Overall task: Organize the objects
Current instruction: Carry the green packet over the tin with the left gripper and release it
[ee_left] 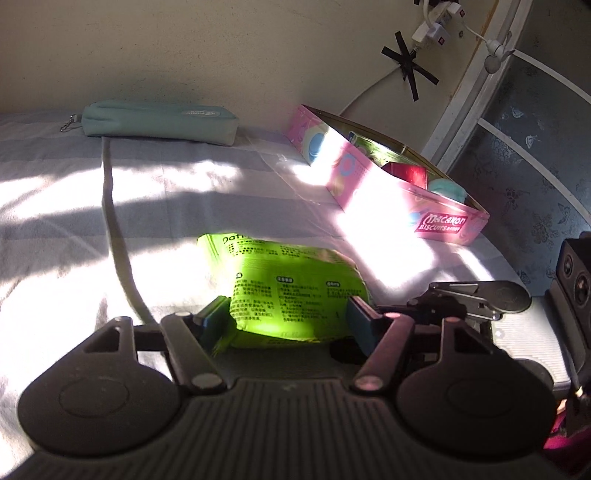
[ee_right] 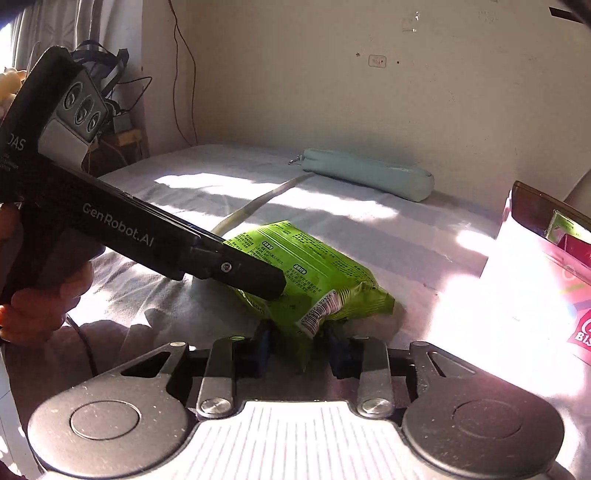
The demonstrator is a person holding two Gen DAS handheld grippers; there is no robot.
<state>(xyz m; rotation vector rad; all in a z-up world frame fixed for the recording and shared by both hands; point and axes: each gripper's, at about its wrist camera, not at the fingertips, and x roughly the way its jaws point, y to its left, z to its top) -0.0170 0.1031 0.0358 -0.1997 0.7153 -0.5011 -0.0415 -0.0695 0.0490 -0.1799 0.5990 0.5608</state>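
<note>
Beside pink biscuit tin [ee_left: 439,218]: green snack packet [ee_left: 295,291] clamped by left gripper [ee_left: 288,314], right gripper [ee_right: 299,343] pinching its end.

Place: a bedroom in a home
Surface: a bed [ee_right: 332,206] under a pale striped sheet, sunlit, pushed against a cream wall [ee_right: 332,74]
Wall: scuffed paint, a socket plate [ee_right: 377,61], white plugs and adapters [ee_left: 434,29] with a cable held by black tape [ee_left: 410,66]
Corner: curtain [ee_right: 55,22], tangled wires and bags [ee_right: 107,74]
Belongings: a teal pencil case [ee_left: 159,120] and a pink biscuit tin [ee_left: 391,177] on the bedding
</note>
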